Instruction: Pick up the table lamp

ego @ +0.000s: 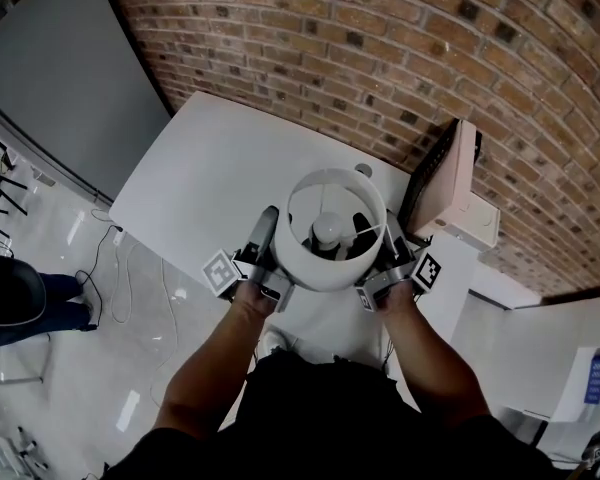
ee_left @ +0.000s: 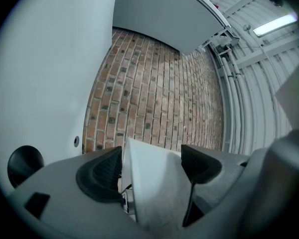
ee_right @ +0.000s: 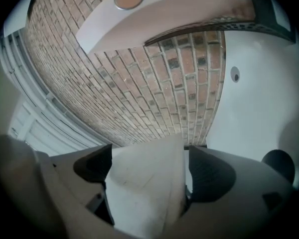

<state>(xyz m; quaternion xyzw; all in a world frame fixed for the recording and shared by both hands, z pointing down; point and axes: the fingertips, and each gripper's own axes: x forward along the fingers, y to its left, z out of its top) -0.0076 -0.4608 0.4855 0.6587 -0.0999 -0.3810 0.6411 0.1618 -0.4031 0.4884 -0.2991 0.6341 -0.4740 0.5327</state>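
Brick wall [ego: 380, 48] runs behind a white surface [ego: 210, 178], and from where I stand the table lamp [ego: 325, 268] sits at the near edge, right in front of the person, its white round shade open to the ceiling. The left gripper [ego: 270, 246] pinches the shade wall at 9 o'clock and the right gripper [ego: 388, 256] at 3 o'clock. Each has its jaws set fairly wide with the white shade filling the gap between the pads. The lamp's base is hidden under the shade, so I cannot tell whether it has left the surface.

To lift well, I judge the 2 grippers should rise together and level, squeezing only lightly, since the thin shade looks likely to buckle or twist. They should also steer clear of the beige box [ego: 450, 183] at 2 o'clock.
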